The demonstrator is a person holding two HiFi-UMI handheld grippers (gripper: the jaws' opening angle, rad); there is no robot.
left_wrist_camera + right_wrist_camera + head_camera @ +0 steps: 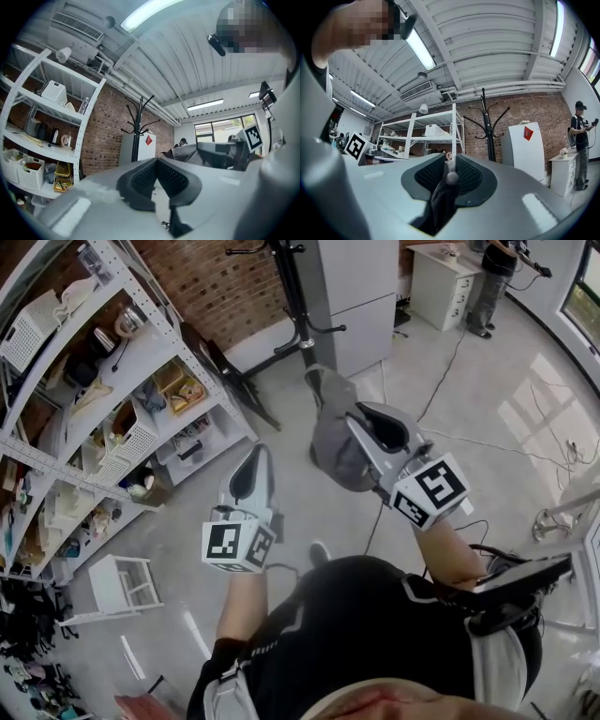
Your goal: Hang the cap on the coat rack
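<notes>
A grey cap (330, 442) hangs from my right gripper (364, 420), which is shut on it; in the right gripper view a fold of the cap's fabric (443, 199) is pinched between the dark pads (465, 174). The black coat rack (289, 296) stands ahead near the brick wall, and shows in both gripper views (138, 126) (488, 129) some way off. My left gripper (255, 454) is held beside the right one, a little lower left of the cap; its jaws meet at the tips with nothing between them (157, 161). From the left gripper view the cap (186, 151) and right gripper (225, 152) appear at right.
A white shelving unit (112, 381) full of baskets and items lines the left side. A white cabinet (361, 296) stands right behind the coat rack. A small white stool (122, 585) sits on the floor at left. A person (492, 277) stands by a white drawer unit at far right. Cables cross the floor.
</notes>
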